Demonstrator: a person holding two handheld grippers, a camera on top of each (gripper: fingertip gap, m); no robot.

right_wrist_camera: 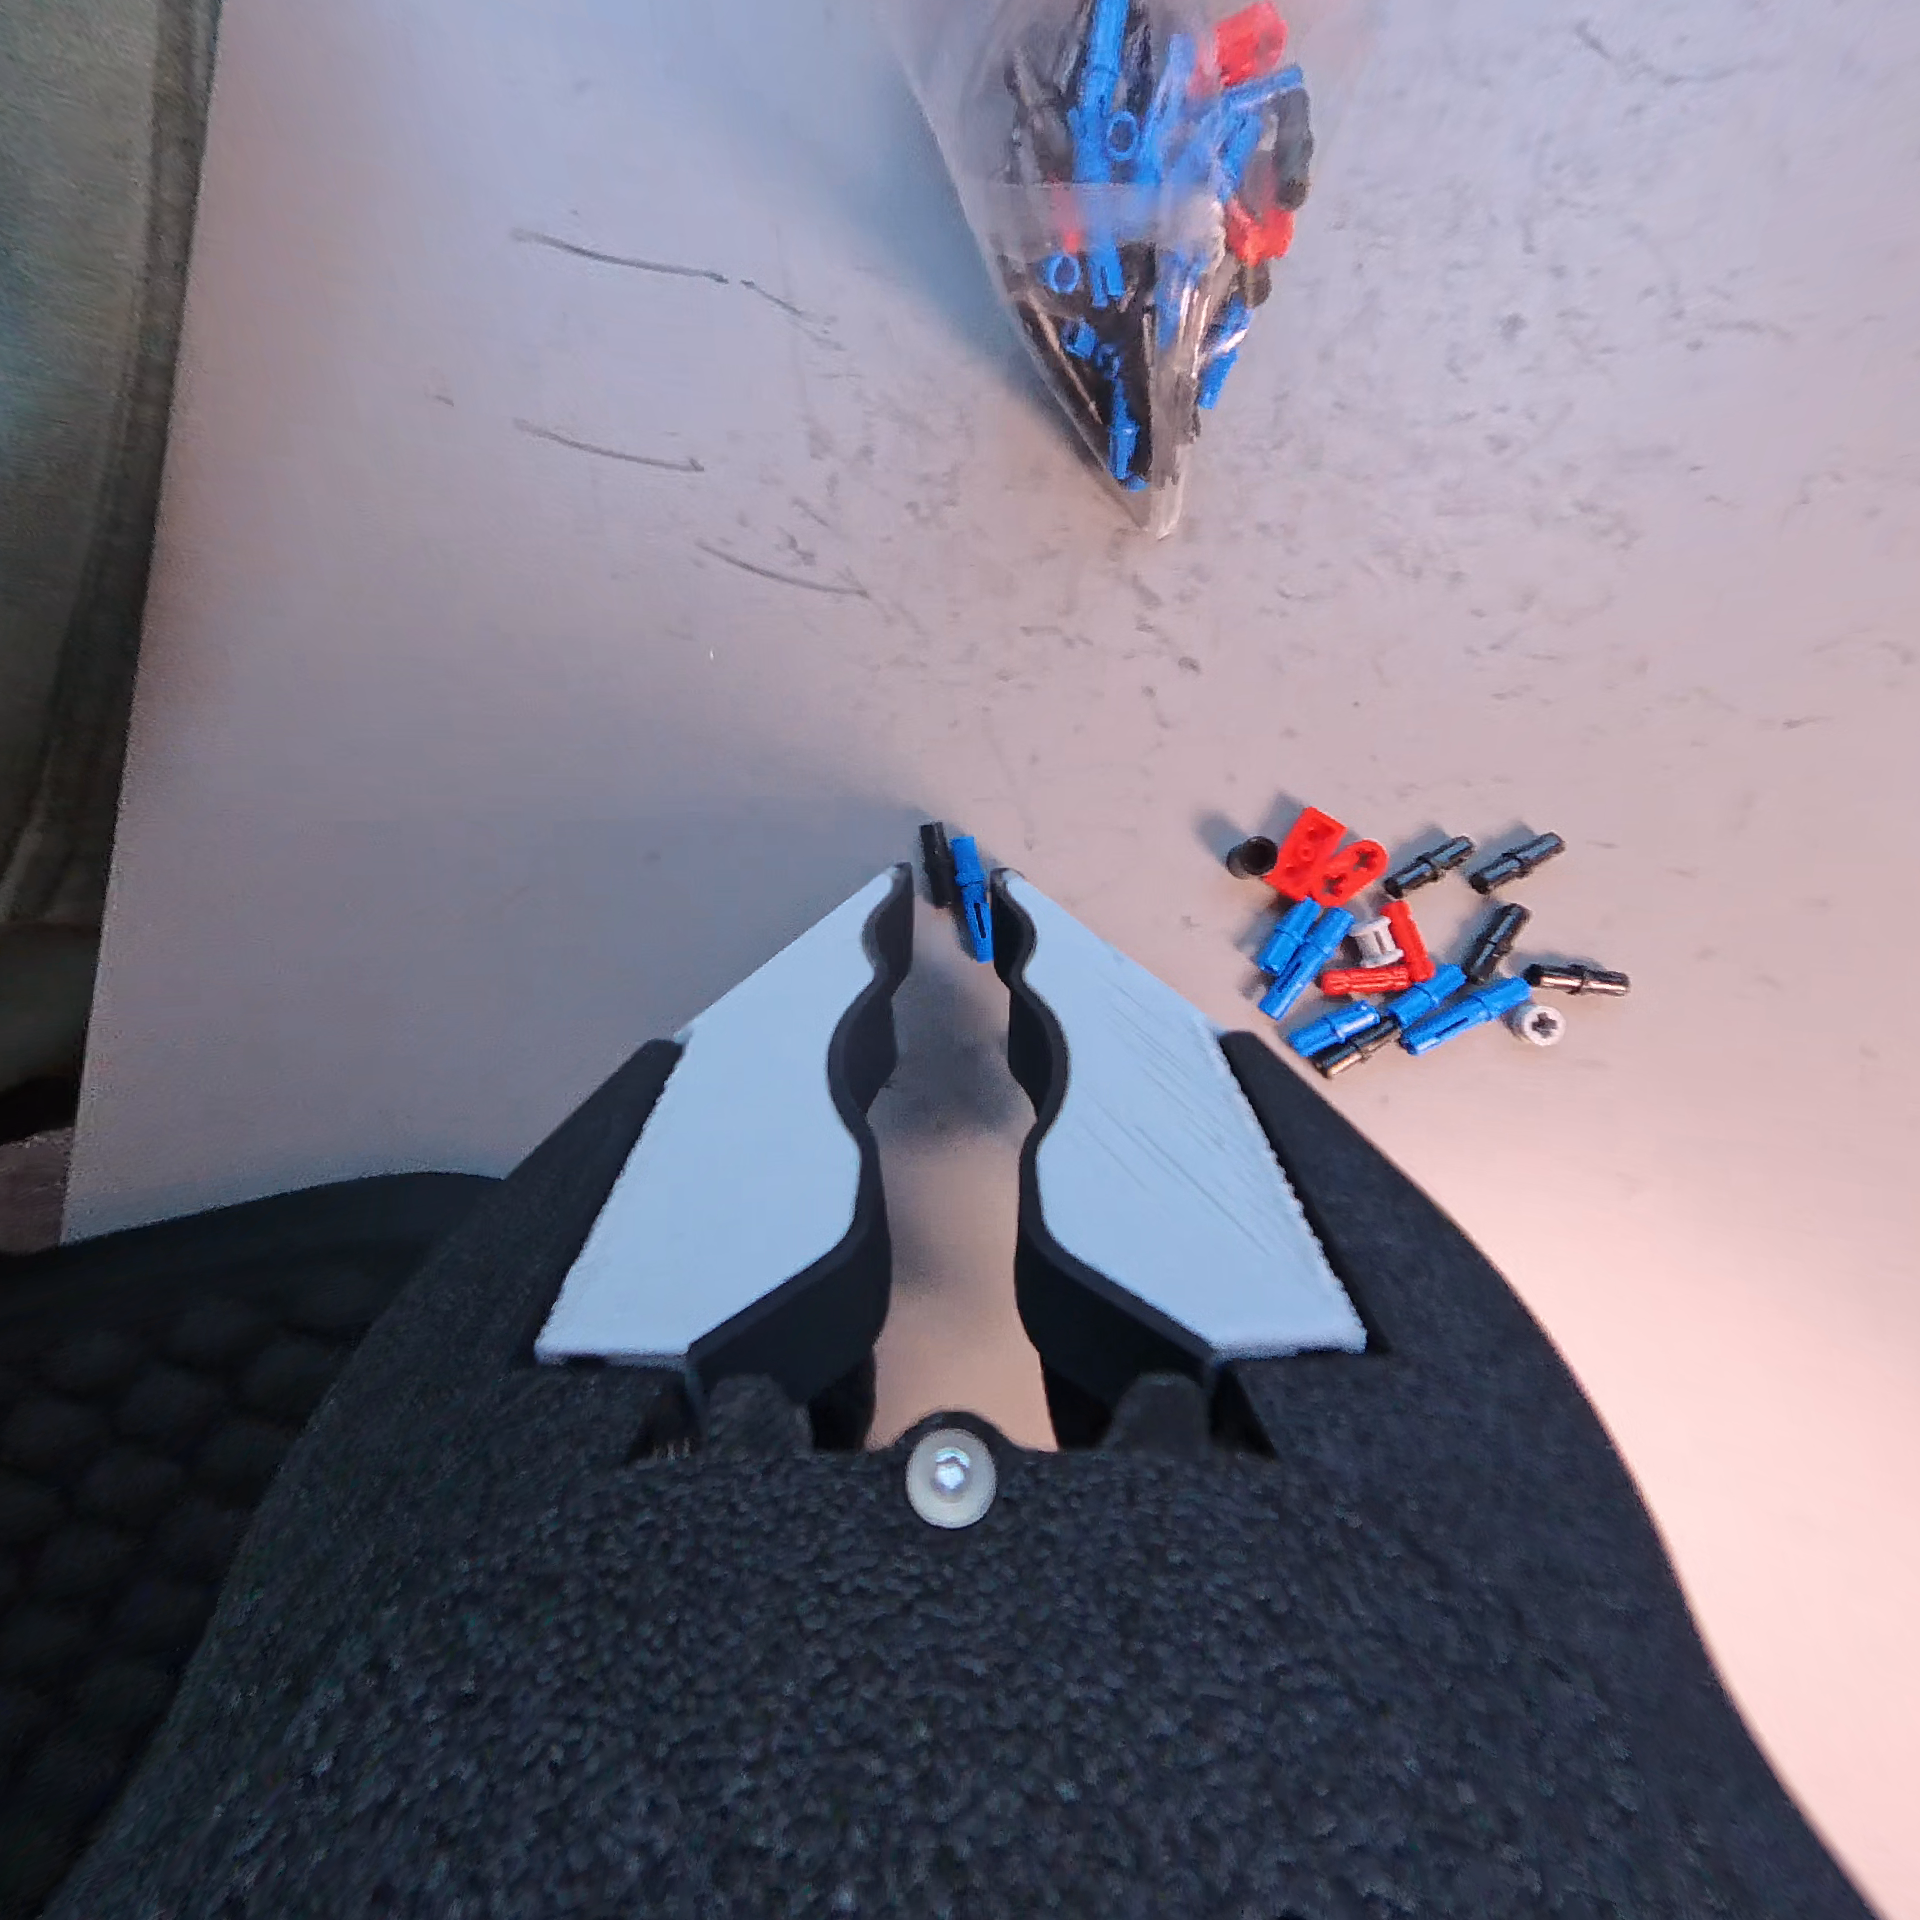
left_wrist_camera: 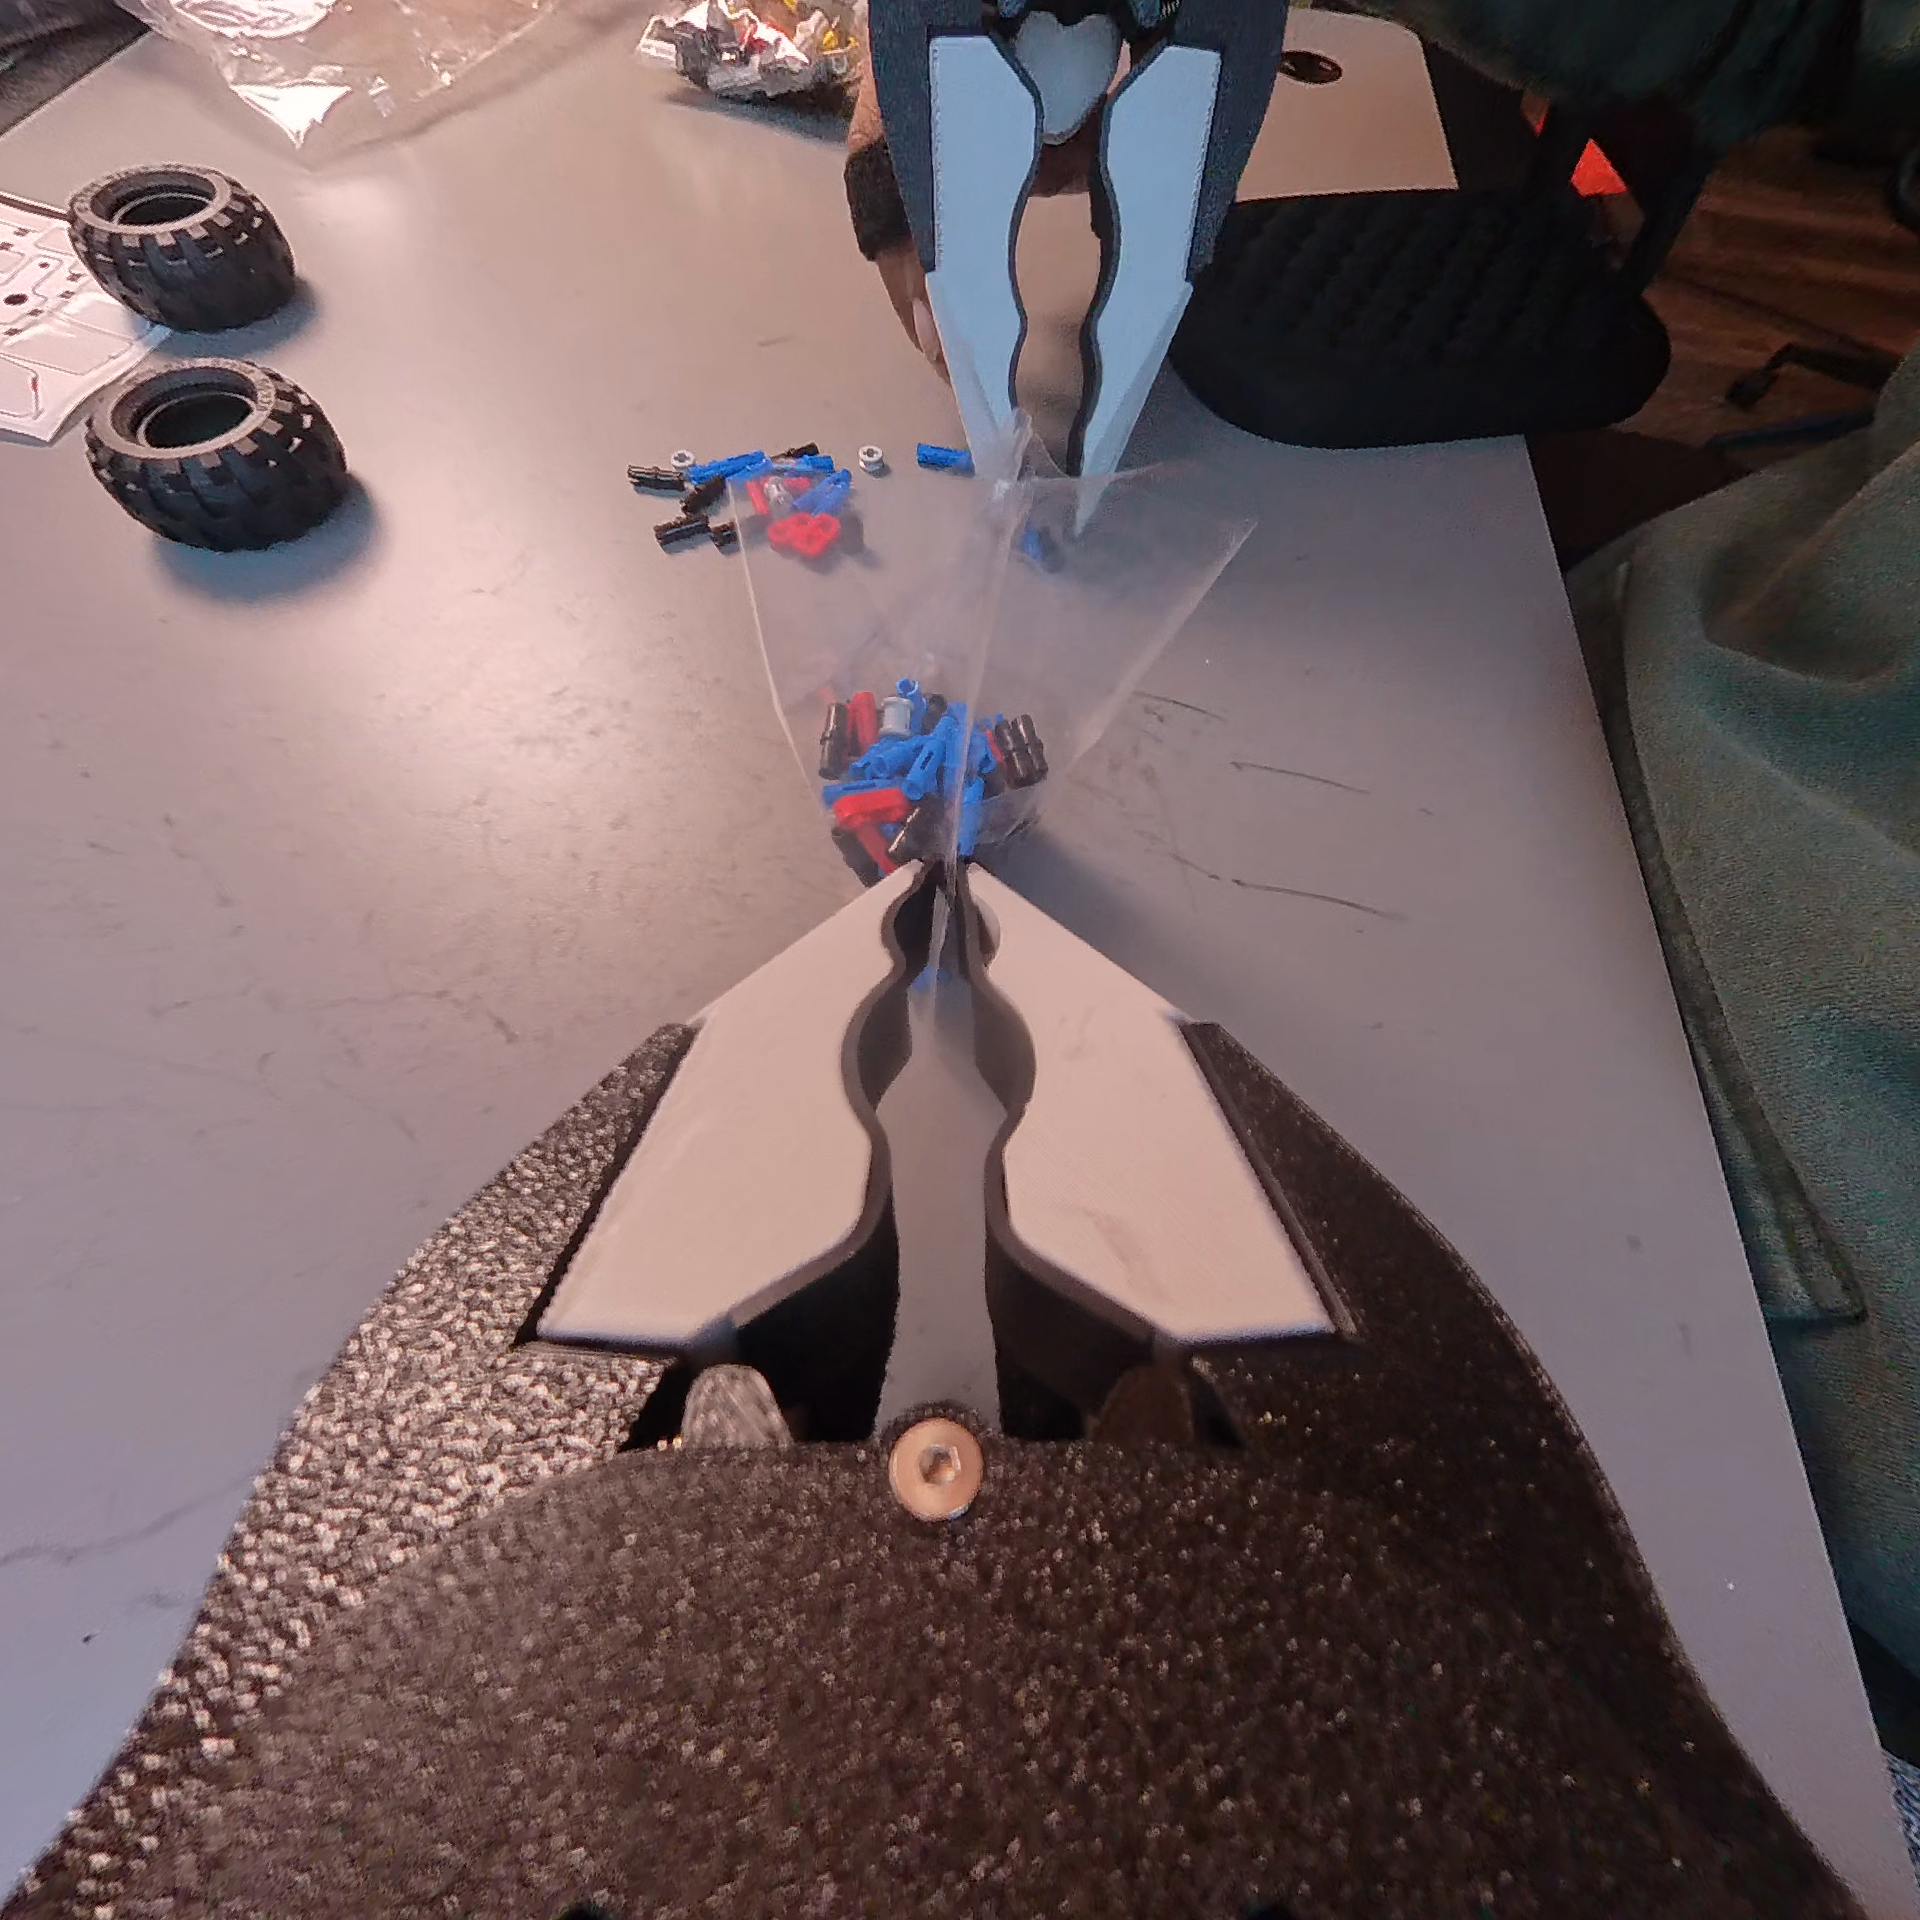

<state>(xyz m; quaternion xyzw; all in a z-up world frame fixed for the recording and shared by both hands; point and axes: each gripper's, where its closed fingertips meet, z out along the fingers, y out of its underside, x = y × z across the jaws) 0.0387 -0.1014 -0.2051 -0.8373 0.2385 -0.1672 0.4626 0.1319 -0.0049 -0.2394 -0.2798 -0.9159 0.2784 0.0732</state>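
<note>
The left gripper [left_wrist_camera: 943,878] is pinched closed on the near corner of a clear plastic bag [left_wrist_camera: 997,623], which stretches straight ahead of it above a grey table [left_wrist_camera: 416,831]. Small blue, red and black connector pins [left_wrist_camera: 914,769] bunch inside the bag just beyond its tips. The bag's long axis runs from this gripper to the right gripper [left_wrist_camera: 1039,473] facing it at the far end. That one is slightly parted, tips pointing down at the bag's far edge; whether it grips the film cannot be told.

In the right wrist view, a blue pin [right_wrist_camera: 971,899] and a black pin [right_wrist_camera: 935,862] lie on the table between that gripper's tips [right_wrist_camera: 951,883], long axes roughly in line with the fingers. A scatter of loose pins [right_wrist_camera: 1403,935] lies just to its right.

Far to the left of the left gripper sit two black knobbly tyres [left_wrist_camera: 208,447] on a white sheet [left_wrist_camera: 42,332] whose print is too small to read. Beyond them lie crumpled clear bags [left_wrist_camera: 343,73]. No brand is legible.
</note>
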